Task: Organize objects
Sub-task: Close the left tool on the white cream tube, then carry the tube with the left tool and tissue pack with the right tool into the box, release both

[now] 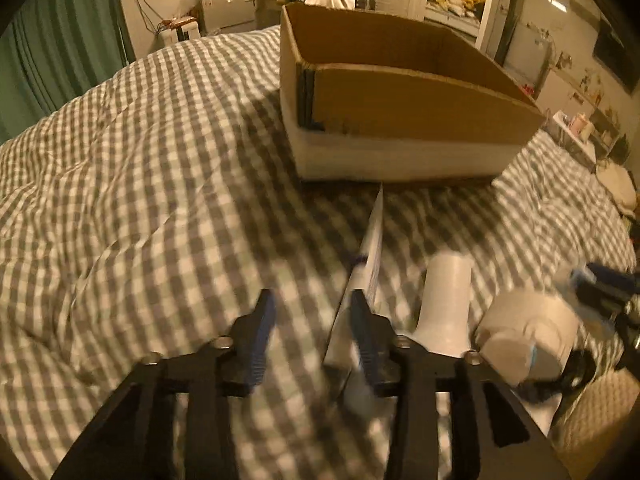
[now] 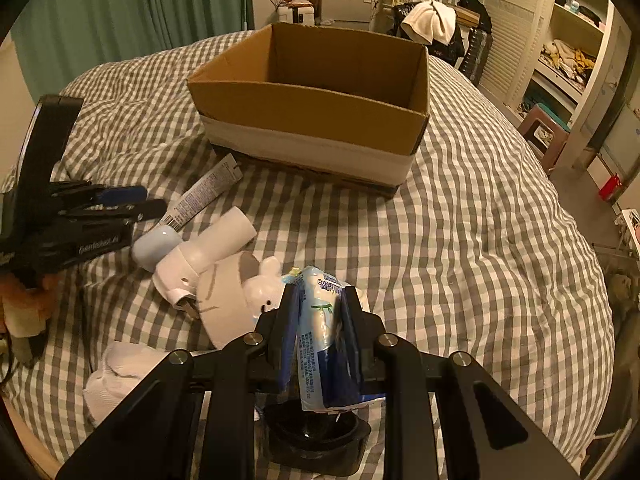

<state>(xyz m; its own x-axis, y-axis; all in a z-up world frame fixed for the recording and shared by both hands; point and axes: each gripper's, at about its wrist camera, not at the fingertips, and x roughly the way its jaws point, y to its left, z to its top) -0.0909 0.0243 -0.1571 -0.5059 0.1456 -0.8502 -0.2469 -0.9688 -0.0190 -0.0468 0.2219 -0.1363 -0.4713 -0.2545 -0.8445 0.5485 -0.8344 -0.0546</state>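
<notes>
An open cardboard box point(image 1: 400, 104) stands on the checked bed; it also shows in the right wrist view point(image 2: 320, 112), and looks empty. My left gripper point(image 1: 312, 300) is open just above the bed, with a white squeeze tube point(image 1: 370, 256) beside its right finger. My right gripper point(image 2: 320, 300) is shut on a blue and white tissue pack point(image 2: 324, 336) and holds it above the bed. The tube point(image 2: 208, 192), a white bottle point(image 2: 208, 252) and a white bunny toy point(image 2: 260, 292) lie left of it. The left gripper point(image 2: 148, 200) hovers by the tube.
The grey checked duvet point(image 1: 140, 180) covers the bed. A white sock point(image 2: 116, 380) and a black dish point(image 2: 316, 436) lie near the front edge. Green curtains, shelves and room clutter stand beyond the bed.
</notes>
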